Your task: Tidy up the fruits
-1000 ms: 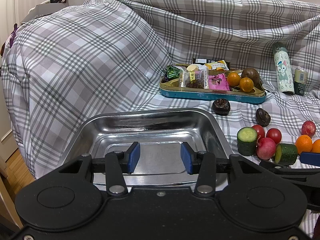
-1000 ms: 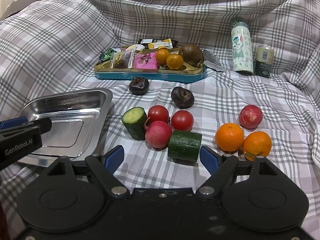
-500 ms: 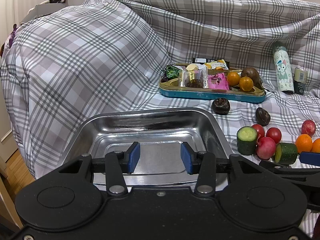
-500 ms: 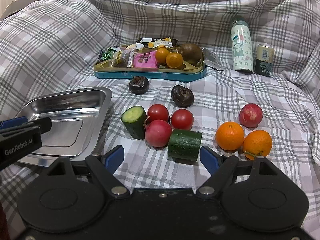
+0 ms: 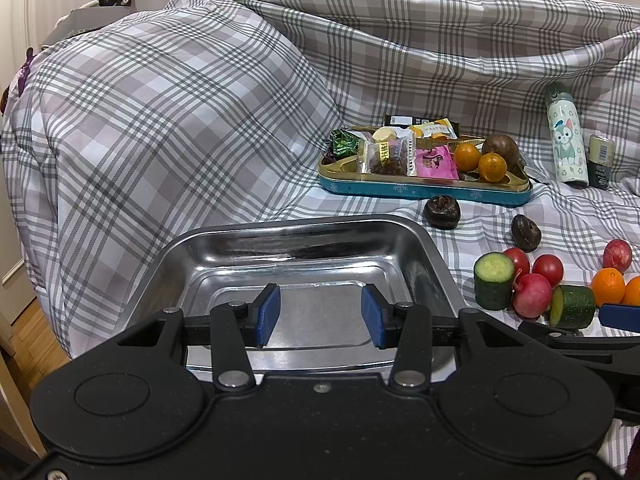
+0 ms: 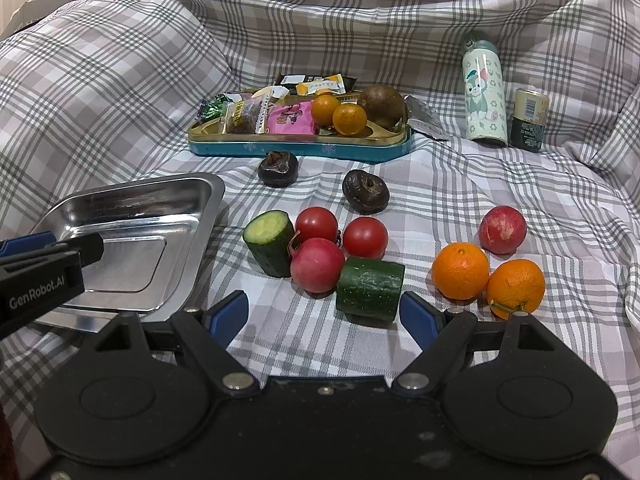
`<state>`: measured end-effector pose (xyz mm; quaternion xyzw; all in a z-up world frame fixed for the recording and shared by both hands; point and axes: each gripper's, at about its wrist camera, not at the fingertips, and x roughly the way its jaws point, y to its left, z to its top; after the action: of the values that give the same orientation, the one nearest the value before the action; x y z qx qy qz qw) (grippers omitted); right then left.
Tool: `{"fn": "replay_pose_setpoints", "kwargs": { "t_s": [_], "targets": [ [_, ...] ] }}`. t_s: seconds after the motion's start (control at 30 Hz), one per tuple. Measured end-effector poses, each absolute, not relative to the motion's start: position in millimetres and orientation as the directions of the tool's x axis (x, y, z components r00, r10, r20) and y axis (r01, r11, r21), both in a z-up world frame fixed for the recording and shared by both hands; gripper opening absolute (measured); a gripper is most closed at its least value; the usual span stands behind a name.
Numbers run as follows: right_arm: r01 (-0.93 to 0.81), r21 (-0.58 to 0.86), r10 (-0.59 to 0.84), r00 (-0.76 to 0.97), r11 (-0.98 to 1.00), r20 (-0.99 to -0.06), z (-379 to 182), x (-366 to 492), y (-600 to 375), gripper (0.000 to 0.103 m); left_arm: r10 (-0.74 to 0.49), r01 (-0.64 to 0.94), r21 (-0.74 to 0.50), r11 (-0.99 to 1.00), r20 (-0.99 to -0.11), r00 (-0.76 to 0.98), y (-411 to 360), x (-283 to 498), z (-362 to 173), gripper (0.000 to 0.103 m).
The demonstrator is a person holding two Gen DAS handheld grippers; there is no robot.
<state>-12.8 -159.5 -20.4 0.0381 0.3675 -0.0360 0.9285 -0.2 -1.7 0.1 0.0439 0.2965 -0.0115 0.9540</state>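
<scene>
An empty steel tray (image 5: 224, 248) (image 6: 208, 200) lies on the plaid cloth at the left. My left gripper (image 5: 320, 314) hovers open over its near half, holding nothing. To the tray's right sits a cluster: two cucumber pieces (image 6: 370, 288) (image 6: 269, 242), two tomatoes (image 6: 365, 237), a pink radish (image 6: 317, 265). Further right lie two oranges (image 6: 460, 271) and a red fruit (image 6: 502, 229). My right gripper (image 6: 324, 316) stands open just short of the lying cucumber piece. Two dark brown fruits (image 6: 366, 191) rest behind the cluster.
A teal tin (image 6: 300, 146) at the back holds snack packets, two small oranges and a brown fruit. A printed bottle (image 6: 482, 90) and a small can (image 6: 529, 118) stand at the back right. The cloth rises in a high fold (image 5: 160, 100) behind the tray.
Almost nothing has moved; the right wrist view has crept very slightly forward towards the fruit cluster. Both grippers keep the same opening.
</scene>
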Motion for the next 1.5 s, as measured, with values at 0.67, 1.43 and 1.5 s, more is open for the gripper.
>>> {"fn": "replay_pose_setpoints", "kwargs": {
  "t_s": [0.67,1.43,1.5],
  "targets": [
    [0.143,0.022,-0.093,0.747,0.989,-0.658,-18.4,-19.7,-174.2,0.085,-0.056,0.138,0.099,0.985,-0.578,0.814,-27.4,-4.2,8.8,0.052],
    [0.299,0.074,-0.178,0.730,0.951,-0.659,-3.4,-12.9,-252.9,0.070,-0.244,0.346,0.074,0.935,-0.572,0.783,-95.8,-15.5,5.8,0.052],
    [0.228,0.048,-0.141,0.740,0.973,-0.657,3.0,-11.6,-256.3,0.065,-0.263,0.373,0.081,0.924,-0.573,0.776,-104.4,-19.4,4.5,0.052]
  ]
}}
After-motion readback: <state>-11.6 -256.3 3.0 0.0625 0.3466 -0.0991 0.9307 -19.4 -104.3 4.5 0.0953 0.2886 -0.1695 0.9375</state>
